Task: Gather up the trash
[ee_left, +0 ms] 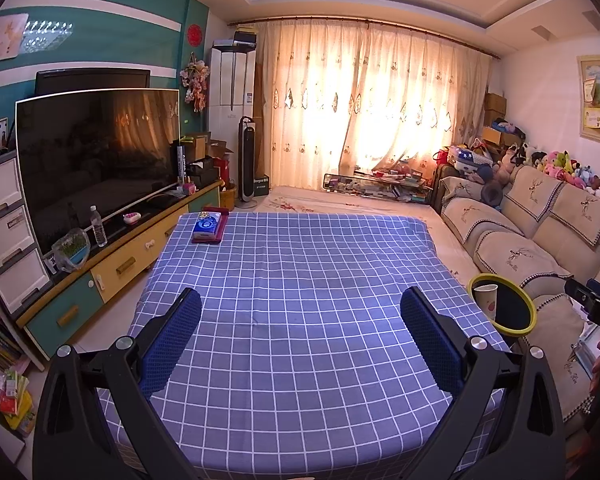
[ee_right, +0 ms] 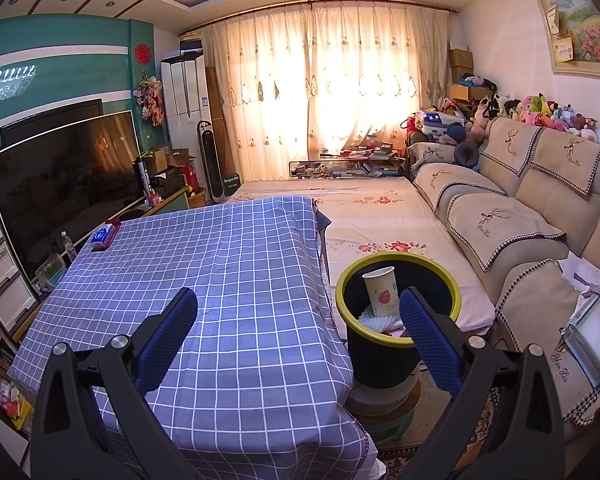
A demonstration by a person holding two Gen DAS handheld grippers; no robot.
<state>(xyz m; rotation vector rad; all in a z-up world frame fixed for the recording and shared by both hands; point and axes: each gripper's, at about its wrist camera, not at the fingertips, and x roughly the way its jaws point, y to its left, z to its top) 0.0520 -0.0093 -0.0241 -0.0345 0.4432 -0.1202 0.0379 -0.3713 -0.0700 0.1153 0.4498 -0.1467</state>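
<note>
A black trash bin with a yellow-green rim [ee_right: 398, 344] stands right of the table; it also shows in the left wrist view [ee_left: 512, 312]. Inside it a white paper cup [ee_right: 380, 290] stands upright, seen too in the left wrist view [ee_left: 486, 300], with white crumpled trash [ee_right: 374, 318] below. My right gripper [ee_right: 300, 320] is open and empty, its right finger in front of the bin. My left gripper [ee_left: 300, 316] is open and empty over the blue checked tablecloth [ee_left: 300, 280]. A blue tissue pack [ee_left: 207, 225] lies at the table's far left corner.
A TV [ee_left: 96, 156] and low cabinet [ee_left: 112, 272] with a water bottle [ee_left: 98, 226] run along the left. A beige sofa [ee_right: 540, 240] is on the right, papers [ee_right: 584, 276] on it. A floral mat [ee_right: 372, 216] and a cluttered glass table [ee_right: 344, 166] lie beyond.
</note>
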